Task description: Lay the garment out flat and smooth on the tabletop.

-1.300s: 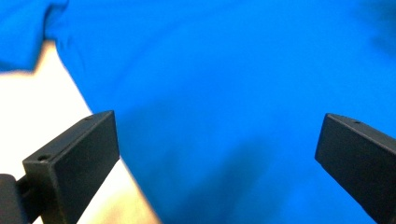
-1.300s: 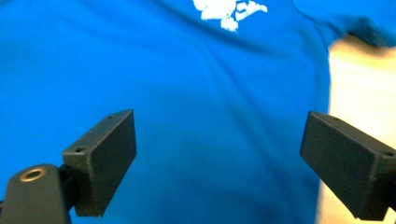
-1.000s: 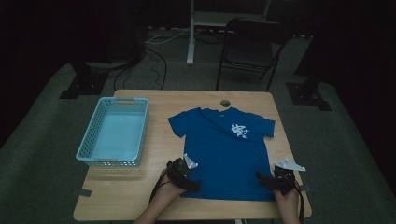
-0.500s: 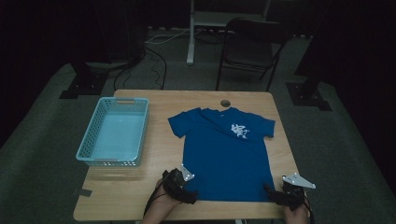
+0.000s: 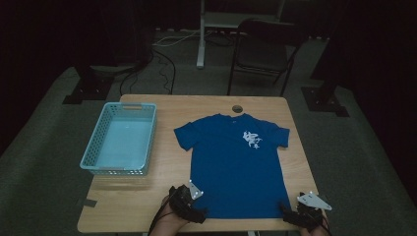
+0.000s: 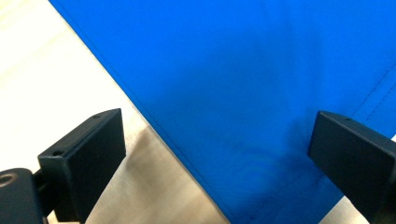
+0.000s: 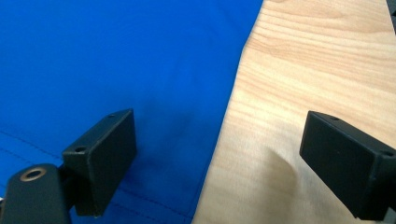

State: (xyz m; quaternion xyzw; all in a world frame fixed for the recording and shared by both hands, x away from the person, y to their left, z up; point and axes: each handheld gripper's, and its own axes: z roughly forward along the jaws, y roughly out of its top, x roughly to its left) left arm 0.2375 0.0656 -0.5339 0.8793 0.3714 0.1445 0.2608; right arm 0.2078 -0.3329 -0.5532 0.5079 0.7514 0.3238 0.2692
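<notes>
A blue T-shirt (image 5: 236, 162) with a white print on the chest lies flat on the wooden table (image 5: 162, 182), hem toward the near edge. My left gripper (image 5: 196, 215) sits at the shirt's lower left corner. In the left gripper view that gripper (image 6: 219, 154) is open, its jaws straddling the shirt (image 6: 243, 84) corner and its side seam. My right gripper (image 5: 290, 215) rests at the lower right corner. The right gripper view shows that gripper (image 7: 219, 158) open too, one jaw over the shirt (image 7: 116, 60) and the other over bare table (image 7: 317, 60).
A light blue plastic basket (image 5: 120, 140) stands on the left part of the table. A round cable hole (image 5: 237, 108) is near the far edge. Beyond the table are a dark chair (image 5: 263, 49) and cables on the floor.
Both grippers have drawn back toward the near edge, from over the shirt's lower part to its two bottom corners. The shirt has stayed flat.
</notes>
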